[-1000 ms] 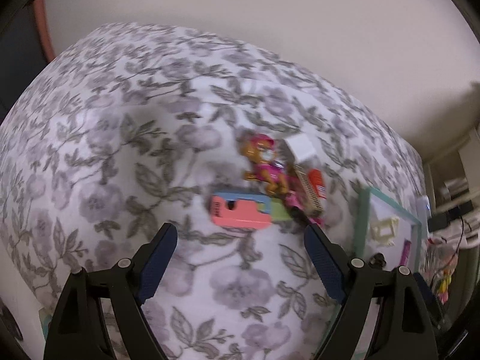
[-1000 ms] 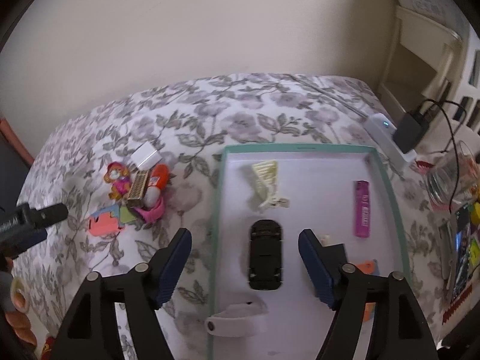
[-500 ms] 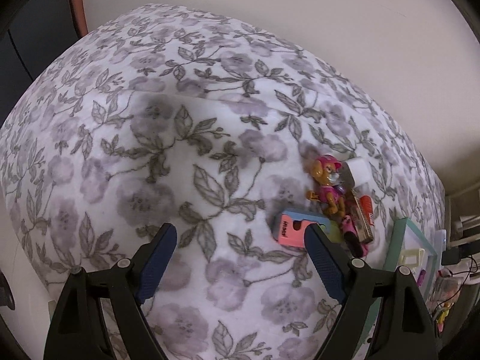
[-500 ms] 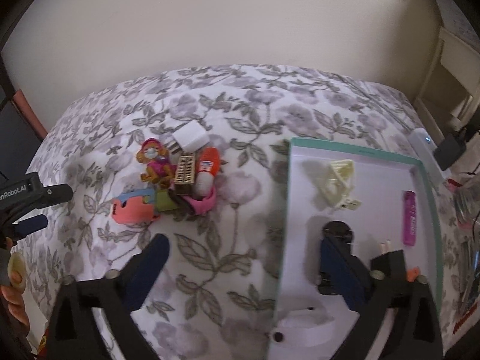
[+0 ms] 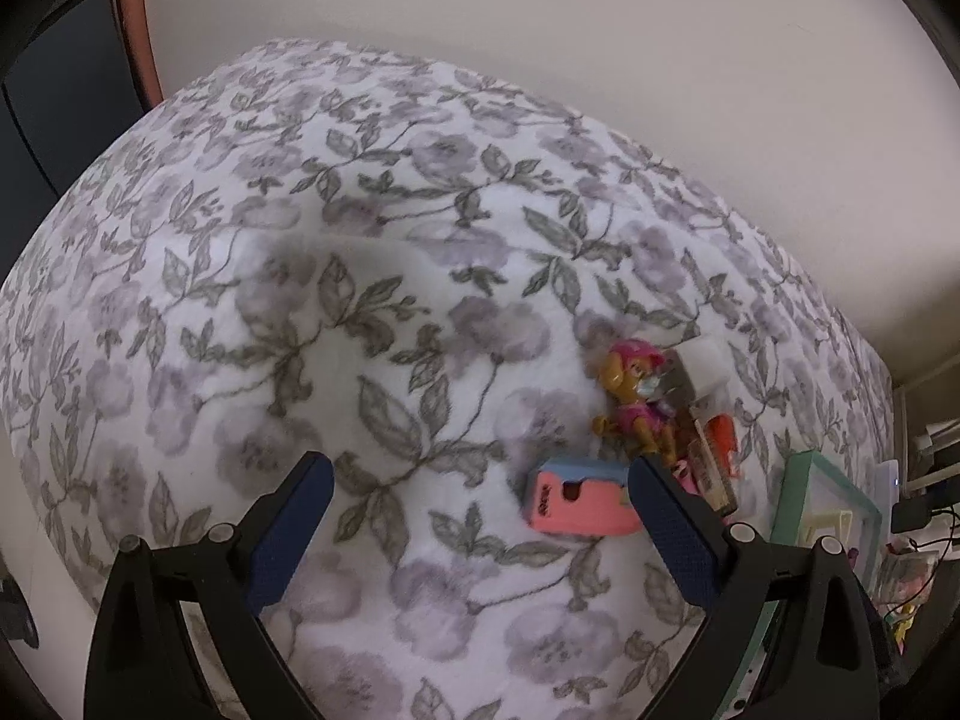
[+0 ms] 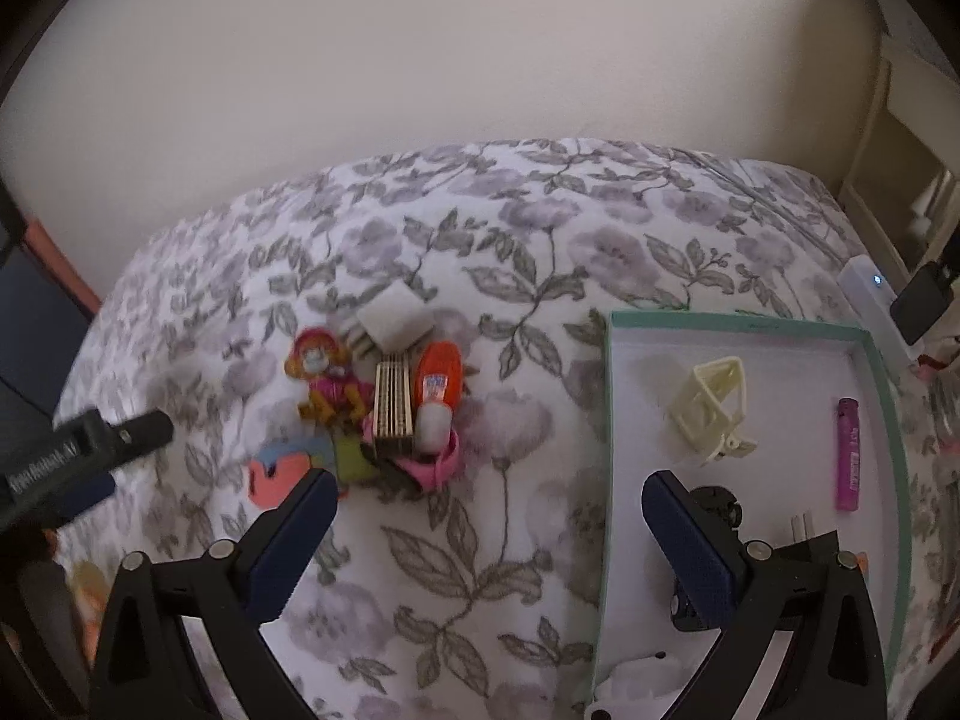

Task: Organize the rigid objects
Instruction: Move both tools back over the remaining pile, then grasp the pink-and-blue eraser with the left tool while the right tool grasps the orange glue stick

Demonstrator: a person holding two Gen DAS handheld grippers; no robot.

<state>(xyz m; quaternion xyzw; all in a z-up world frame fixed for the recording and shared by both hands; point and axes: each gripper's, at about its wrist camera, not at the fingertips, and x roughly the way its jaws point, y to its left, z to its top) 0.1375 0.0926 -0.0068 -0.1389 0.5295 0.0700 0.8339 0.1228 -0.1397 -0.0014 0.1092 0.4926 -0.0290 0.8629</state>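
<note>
1. Toys (image 6: 372, 414) are piled on the floral cover (image 6: 540, 228), left of the tray (image 6: 606, 480).
2. Right gripper (image 6: 489, 516) is held wide open, empty, its jaws having just been opening.
3. Left gripper (image 5: 480, 504) is likewise spread, nothing gripped, its jaws having just been opening.

Open hand-held gripper (image 6: 483, 516) above floral blanket (image 6: 540, 228).

I note a white bedcover (image 6: 480, 540) patterned with lilac flowers and grey-green leaves. On it, left of the teal-rimmed tray (image 6: 606, 420), lie a pink-and-orange toy figure (image 6: 327, 381), an orange-and-white tube (image 6: 437, 390) and a coral-and-blue block (image 5: 579, 501). Inside the tray: a magenta lighter (image 6: 847, 453), a cream frame (image 6: 714, 402).
</note>
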